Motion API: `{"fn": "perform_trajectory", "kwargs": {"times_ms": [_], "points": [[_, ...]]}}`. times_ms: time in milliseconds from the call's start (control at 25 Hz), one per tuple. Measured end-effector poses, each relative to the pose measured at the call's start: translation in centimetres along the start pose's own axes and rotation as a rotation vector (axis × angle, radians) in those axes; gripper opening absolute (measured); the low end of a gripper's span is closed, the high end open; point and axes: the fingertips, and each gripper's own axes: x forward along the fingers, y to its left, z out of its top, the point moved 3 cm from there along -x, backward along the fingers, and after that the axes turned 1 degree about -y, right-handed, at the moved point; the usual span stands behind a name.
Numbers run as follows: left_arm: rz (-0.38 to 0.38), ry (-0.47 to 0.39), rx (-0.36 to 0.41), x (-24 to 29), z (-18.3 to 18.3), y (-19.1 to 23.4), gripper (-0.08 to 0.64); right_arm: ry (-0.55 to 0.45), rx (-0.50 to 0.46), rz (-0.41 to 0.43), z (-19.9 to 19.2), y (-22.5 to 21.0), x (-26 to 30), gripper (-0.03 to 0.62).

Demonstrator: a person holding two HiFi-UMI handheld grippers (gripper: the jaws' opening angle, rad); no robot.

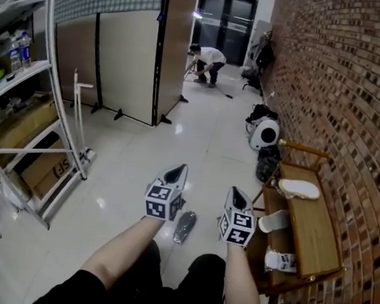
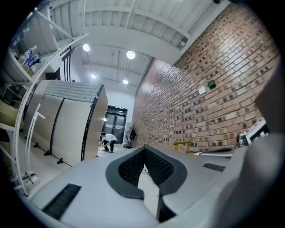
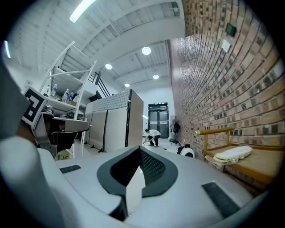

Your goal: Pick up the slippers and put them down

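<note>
I hold both grippers up in front of me, pointing level down the hall. The left gripper (image 1: 176, 174) has its jaws clenched tip to tip with nothing between them. The right gripper (image 1: 237, 197) is clenched the same way and also empty. A dark slipper (image 1: 184, 226) lies on the tiled floor (image 1: 197, 142) near my knees, showing between the two grippers in the head view. At the right, along the brick wall (image 1: 340, 95), stands a wooden table (image 1: 312, 231). On it a white slipper (image 1: 298, 189) lies at the far end and a second white slipper (image 1: 274, 221) at the left edge. Nearer lies a pale piece (image 1: 279, 260) with dark print that I cannot identify. Far down the hall a person (image 1: 208, 60) crouches.
</note>
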Motion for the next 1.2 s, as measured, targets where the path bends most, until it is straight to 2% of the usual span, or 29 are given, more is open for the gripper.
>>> {"fn": "perform_trajectory", "kwargs": {"times_ms": [160, 360, 440, 520, 600, 680, 800, 960, 1040, 1200], "points": [[-0.009, -0.023, 0.029, -3.5, 0.1, -1.3, 0.002, -0.038, 0.006, 0.034, 0.8, 0.6, -3.7, 0.009], [-0.012, -0.053, -0.002, -7.9, -0.6, -2.3, 0.002, -0.083, 0.023, 0.053, 0.0, 1.3, -9.4, 0.009], [-0.014, -0.067, -0.013, -9.1, -0.8, -2.5, 0.002, -0.103, 0.062, 0.043, -0.4, 1.3, -11.0, 0.009], [-0.04, -0.079, -0.023, -10.2, -0.6, -3.2, 0.002, -0.132, 0.103, 0.039, -0.5, 1.4, -12.2, 0.009], [-0.077, -0.091, -0.007, -12.0, -0.5, -3.8, 0.002, -0.149, 0.091, 0.055, -1.1, 1.4, -13.6, 0.009], [-0.084, -0.103, 0.028, -13.8, -0.5, -3.6, 0.002, -0.15, 0.034, 0.077, -1.5, 1.4, -15.1, 0.009], [-0.04, -0.119, 0.046, -15.3, -1.2, -1.8, 0.002, -0.135, 0.002, 0.07, -2.4, 0.3, -16.3, 0.009], [-0.015, -0.122, -0.034, -15.6, -2.8, -0.5, 0.002, -0.098, 0.034, 0.031, -3.8, -0.7, -16.5, 0.009], [-0.02, -0.103, -0.044, -16.1, -3.2, -0.7, 0.002, -0.087, 0.017, 0.03, -4.1, -0.6, -16.8, 0.009], [-0.037, -0.123, 0.038, -17.3, -3.0, -0.8, 0.002, -0.084, 0.01, 0.014, -3.8, -0.1, -17.4, 0.009]]}}
